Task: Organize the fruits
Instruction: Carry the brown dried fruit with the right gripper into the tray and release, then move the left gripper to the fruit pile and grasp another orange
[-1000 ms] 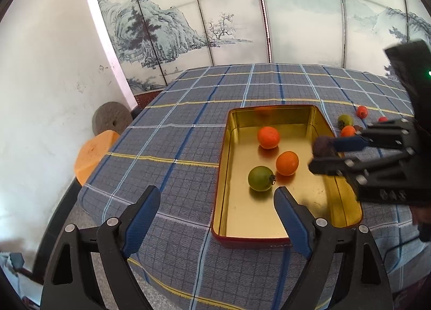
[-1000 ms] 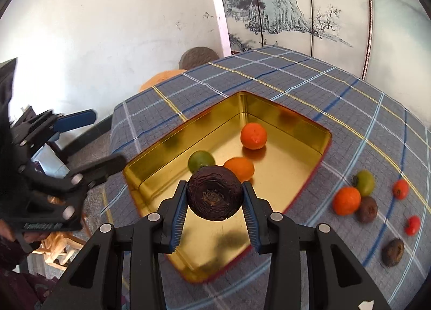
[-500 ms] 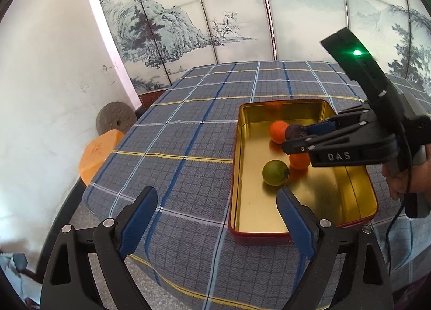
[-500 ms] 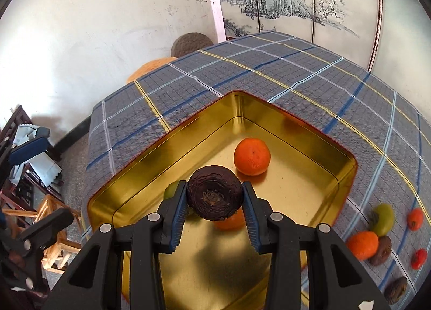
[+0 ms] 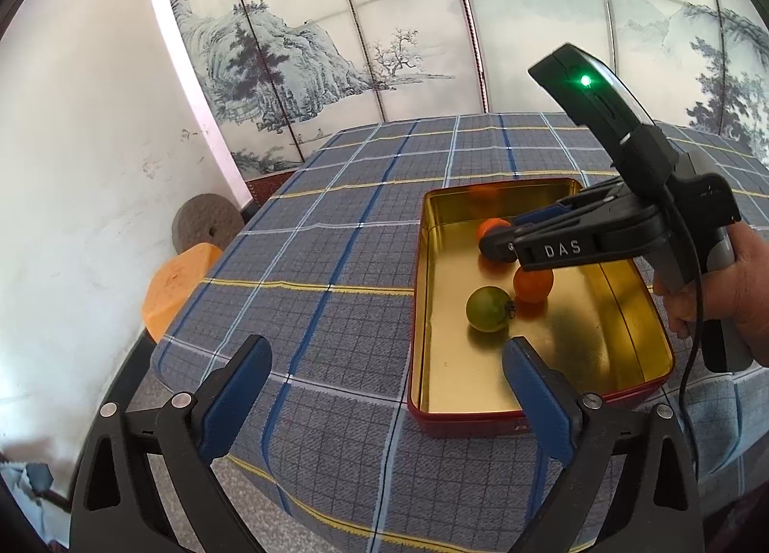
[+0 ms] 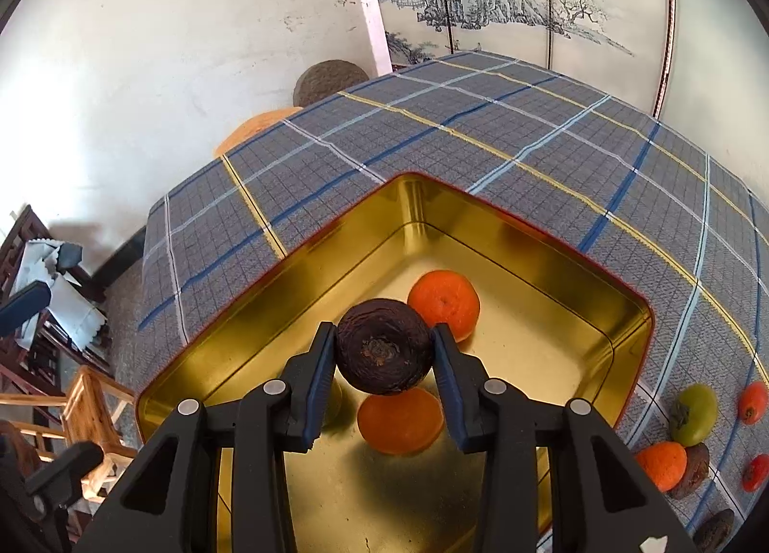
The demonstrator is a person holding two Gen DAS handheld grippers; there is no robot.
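Observation:
A gold tin with a red outside [image 5: 658, 361] [image 6: 288, 260] lies on the plaid tablecloth. It holds two oranges [image 5: 533, 284] [image 6: 444, 303] and a green fruit [image 5: 488, 315]. My right gripper [image 6: 383, 329] hangs over the tin's inside, shut on a dark wrinkled round fruit [image 6: 382, 353]; its jaws are just starting to open. In the left wrist view the right gripper [image 5: 495, 245] reaches in from the right, and its near finger hides the dark fruit. My left gripper [image 5: 387, 351] hovers at the tin's near left corner, jaws opening wide with nothing between them.
Several loose fruits lie on the cloth right of the tin: a green one [image 6: 694, 413], an orange [image 6: 661, 464], dark ones [image 6: 692, 469], small red ones [image 6: 752, 401]. An orange stool [image 5: 178, 284] and a stone disc [image 5: 206, 226] stand beyond the table's left edge. A painted screen [image 5: 432, 34] backs the table.
My right gripper has carried the dark fruit from the tin's right rim to over its inside, lower and near the oranges. My left gripper's jaws have spread wider; it stayed in place.

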